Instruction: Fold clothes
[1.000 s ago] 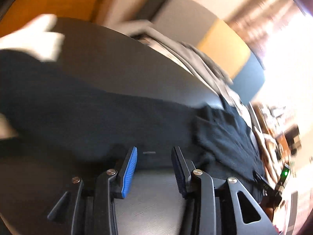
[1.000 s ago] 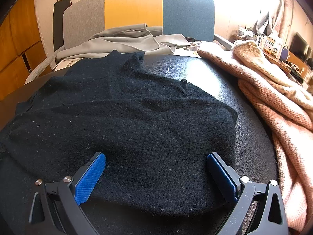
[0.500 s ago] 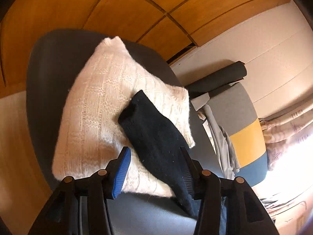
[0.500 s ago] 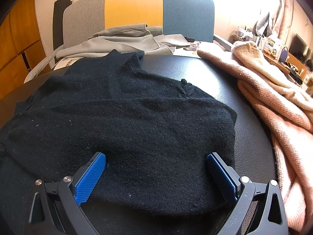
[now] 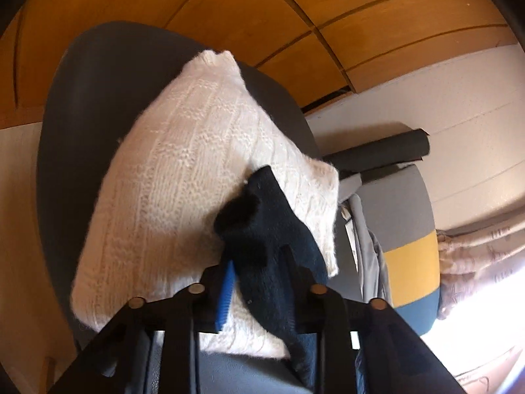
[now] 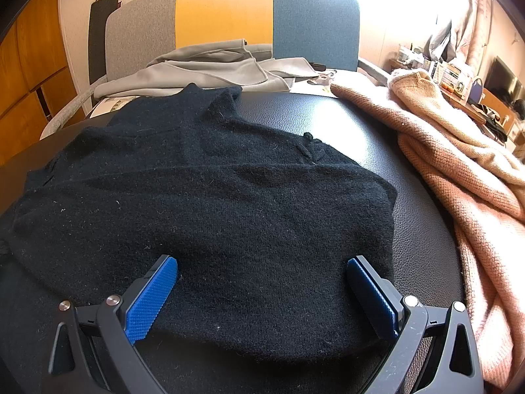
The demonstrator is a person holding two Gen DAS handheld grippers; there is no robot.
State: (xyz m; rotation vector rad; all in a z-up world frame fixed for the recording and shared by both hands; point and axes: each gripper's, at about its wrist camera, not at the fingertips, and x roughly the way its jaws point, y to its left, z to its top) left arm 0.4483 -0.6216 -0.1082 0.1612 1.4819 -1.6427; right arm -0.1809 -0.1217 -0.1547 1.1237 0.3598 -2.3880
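One garment looks finished from where I sit: a cream cable-knit sweater (image 5: 197, 197) lies as a neat folded block on the dark table (image 5: 82, 105) in my left wrist view. The rest is open work. My left gripper (image 5: 259, 279) has its jaws closed in on a black sleeve (image 5: 262, 229), the cuff end sticking up past the fingertips and lying over the cream knit's near corner; the blue pad (image 5: 226, 292) on one side shows, the other is buried in wool. I judge that I am partway through lifting this sleeve to bring it across the body.

In my right wrist view the black sweater (image 6: 210, 197) is spread over the black leather-look tabletop (image 6: 328, 121), body fairly flat, neck end away from me. My right gripper (image 6: 262, 292) sits low over the near hem with its jaws wide apart, gripping nothing; the cloth lies between the two blue pads (image 6: 151, 295). Whether its fingertips press on the knit I cannot tell.

Left to do, as I read it: finish the sleeve fold, then fold the body. A pink knit (image 6: 459, 170) is heaped unfolded at the table's right edge, and a grey garment (image 6: 213, 69) lies rumpled on the chair (image 6: 229, 10) behind.
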